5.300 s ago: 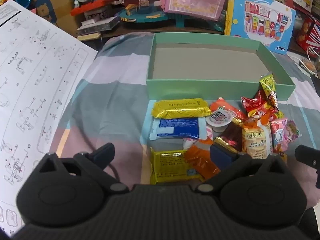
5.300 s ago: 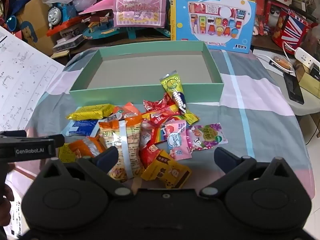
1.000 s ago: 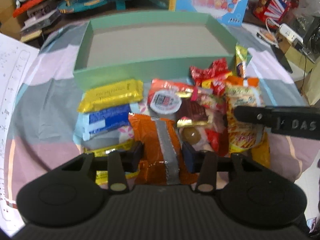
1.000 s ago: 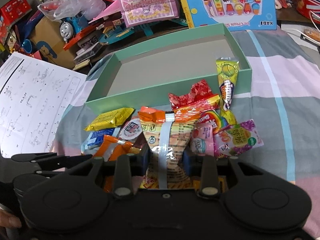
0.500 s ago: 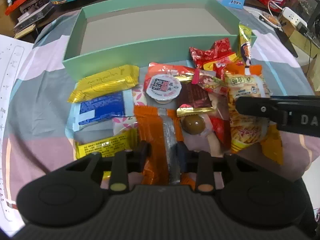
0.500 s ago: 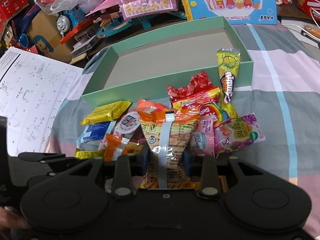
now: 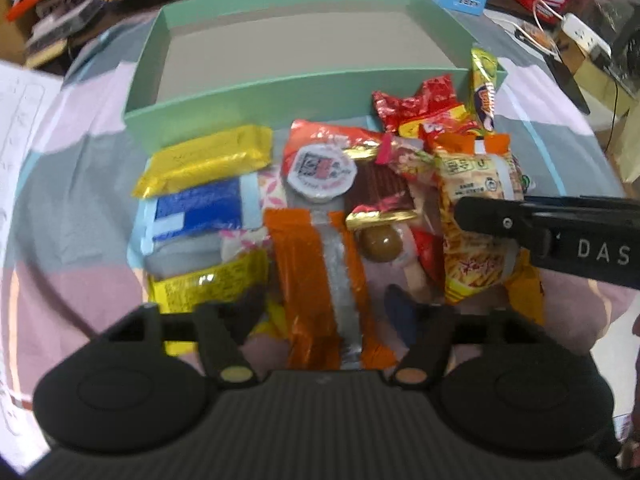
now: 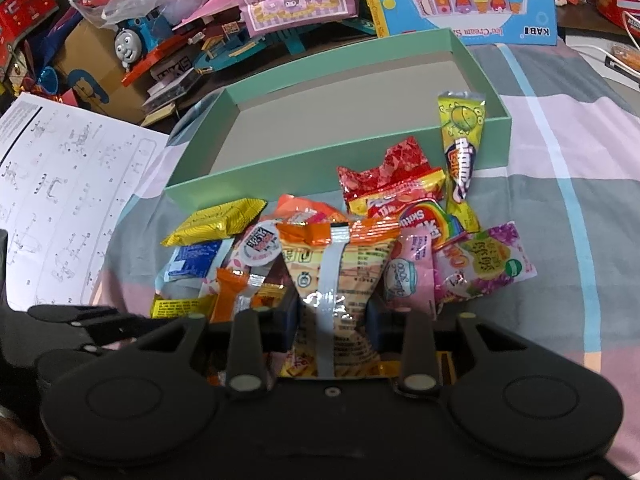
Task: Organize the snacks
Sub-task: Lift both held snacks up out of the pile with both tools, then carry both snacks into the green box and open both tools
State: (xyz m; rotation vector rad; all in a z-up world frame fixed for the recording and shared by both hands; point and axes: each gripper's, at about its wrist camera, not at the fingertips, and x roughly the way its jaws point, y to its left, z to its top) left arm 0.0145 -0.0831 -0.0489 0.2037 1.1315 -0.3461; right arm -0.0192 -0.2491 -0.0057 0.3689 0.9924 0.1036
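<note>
Snack pile (image 8: pixel 344 240) is sitting on the striped cloth (image 8: pixel 560 184) just in front of the green box (image 8: pixel 280 176); box interior is showing bare card; the tall yellow packet (image 8: pixel 460 152) is leaning against the box's front wall.

Right gripper (image 8: pixel 332 332) is clamping the fries bag (image 8: pixel 340 280), pads pressing both sides of its lower part, bag standing upright over the pile.

Left gripper (image 7: pixel 326 308) has just been opening; its jaws are standing apart on either side of the orange packet (image 7: pixel 320 276); packet is lying flat between them, pads not pressing it.

Gold bar (image 7: pixel 204 160) and blue packet (image 7: pixel 196 212) are lying at pile's left, gold one nearest the box; jelly cup (image 7: pixel 320 172) is sitting mid-pile.

Instruction sheet (image 8: pixel 60 200) is lying left of the cloth; toy train (image 8: pixel 136 40) and toy boxes are cluttering the far side.
</note>
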